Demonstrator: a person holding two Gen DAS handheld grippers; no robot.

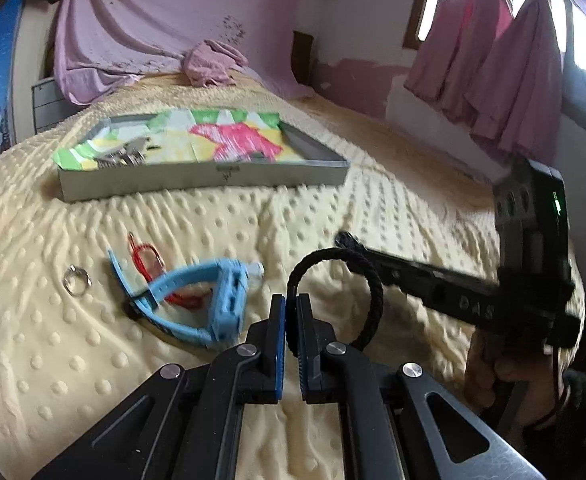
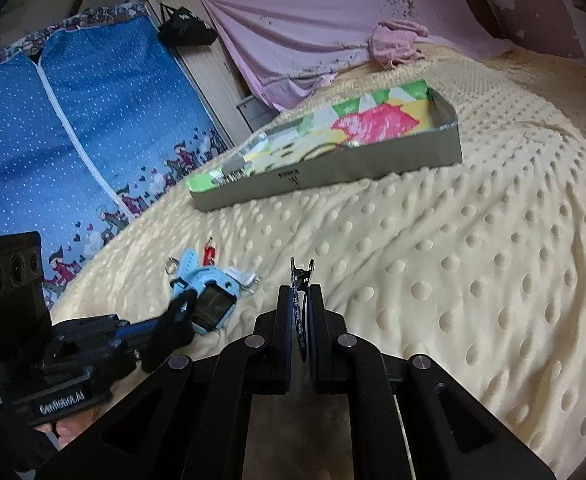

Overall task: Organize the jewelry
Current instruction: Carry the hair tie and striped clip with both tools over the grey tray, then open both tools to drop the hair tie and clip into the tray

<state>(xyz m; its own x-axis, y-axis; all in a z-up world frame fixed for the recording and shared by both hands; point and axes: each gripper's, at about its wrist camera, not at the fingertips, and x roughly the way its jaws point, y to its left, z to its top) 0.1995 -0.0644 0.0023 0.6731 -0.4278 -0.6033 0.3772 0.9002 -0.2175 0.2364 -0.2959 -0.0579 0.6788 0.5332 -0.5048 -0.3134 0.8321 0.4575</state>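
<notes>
From the left wrist: left tool (image 1: 291, 322) nearly closed, pads pinching a black braided bracelet (image 1: 367, 292) that loops up and to the right of the fingertips, above the cream dotted bedspread (image 1: 373, 216). Just left of it on the bed, a light blue child's watch (image 1: 209, 300) lying over a red cord (image 1: 145, 258), with a silver ring (image 1: 77, 280) a little further left. Farther back, a shallow grey box lid (image 1: 213, 182) lined with bright coloured paper, holding a small heap of metal jewelry (image 1: 123, 156) at its left end. On the right, the right tool (image 1: 347, 240) reaching in, blurred, gripped by a hand (image 1: 505, 376). From the right wrist: right tool (image 2: 300, 300) closed on a thin dark sparkly hair clip (image 2: 301, 276) sticking out past the fingertips. Left tool (image 2: 185, 304) low on the left, bracelet a dark blur at its tip, touching or just in front of the watch (image 2: 209, 296). Ring (image 2: 170, 267) and red cord (image 2: 209, 252) just behind the watch; box lid (image 2: 333, 176) well beyond
</notes>
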